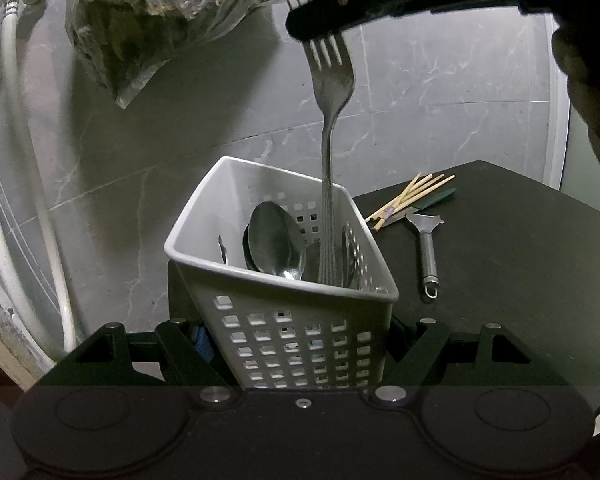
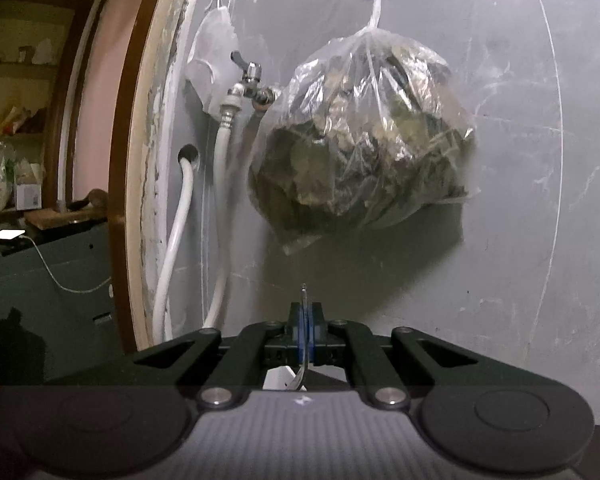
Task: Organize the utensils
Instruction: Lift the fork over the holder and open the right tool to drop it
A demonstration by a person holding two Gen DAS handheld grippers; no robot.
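— What's closest to us here?

— The left gripper (image 1: 300,344), and it is clamped on the white perforated caddy (image 1: 284,308). The black fingers press the caddy's lower sides, and a blue pad (image 1: 204,346) shows on the left one. The caddy sits tilted at the near corner of a dark table (image 1: 520,272).

— Anything in it?

— Spoons (image 1: 276,240), bowls up, leaning on the far wall of the caddy, and a fork (image 1: 331,128) whose handle end reaches down among them. The fork stands nearly upright, tines on top.

— Who holds the fork?

— The right gripper (image 1: 320,24), coming in from the upper right. Its fingers are clenched across the tines. From that gripper's own camera you see the fork edge-on as a thin sliver between the blue pads (image 2: 305,320), which are pressed tight together on it.

— And on the table?

— Beside the caddy, well apart from it, a bundle of wooden chopsticks (image 1: 412,196) lying over something with a green handle (image 1: 436,197), and just next to them a metal peeler (image 1: 426,248) with its hanging loop toward us.

— Behind all that?

— A grey marbled wall, a clear plastic bag (image 2: 360,136) of dark leaves hanging from a hook, a tap (image 2: 250,76) and white hoses (image 2: 176,240).
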